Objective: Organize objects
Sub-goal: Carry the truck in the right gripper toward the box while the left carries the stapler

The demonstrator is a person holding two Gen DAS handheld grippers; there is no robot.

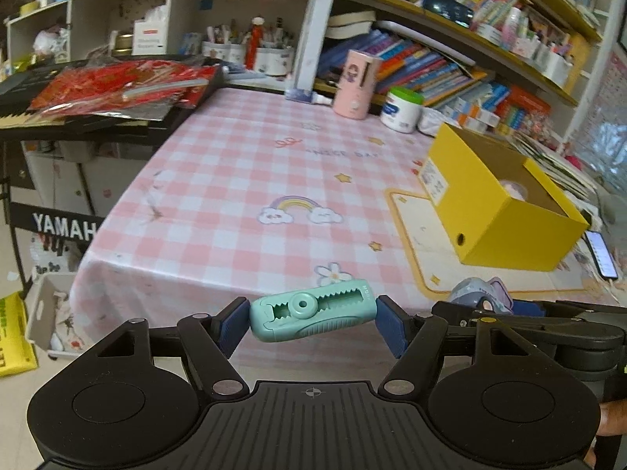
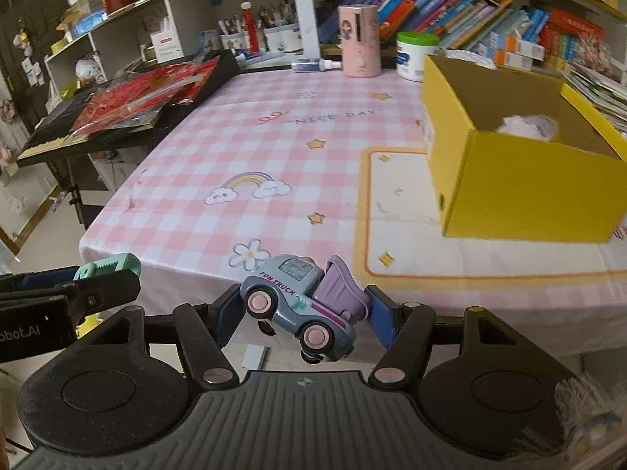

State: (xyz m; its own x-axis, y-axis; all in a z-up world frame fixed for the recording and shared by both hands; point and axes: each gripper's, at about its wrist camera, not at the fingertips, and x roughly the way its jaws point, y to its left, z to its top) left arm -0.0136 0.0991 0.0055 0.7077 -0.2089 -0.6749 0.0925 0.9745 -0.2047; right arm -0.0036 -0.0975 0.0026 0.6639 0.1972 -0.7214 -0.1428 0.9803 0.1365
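Left tool (image 1: 313,321) clamps a mint correction-tape dispenser (image 1: 311,315); right tool (image 2: 301,313) grips the toy truck (image 2: 299,307). Both hang off the tabletop (image 2: 274,149) edge, short of the yellow box (image 2: 525,192). Mid-carry; next, I'd say, reach over its rim and release.

Yellow box (image 2: 521,192) contents: a pale pink-white thing, mostly hidden behind the wall.
Phone (image 1: 601,254): partly hidden behind the box.
Shelf books (image 2: 450,4): titles too small to read.
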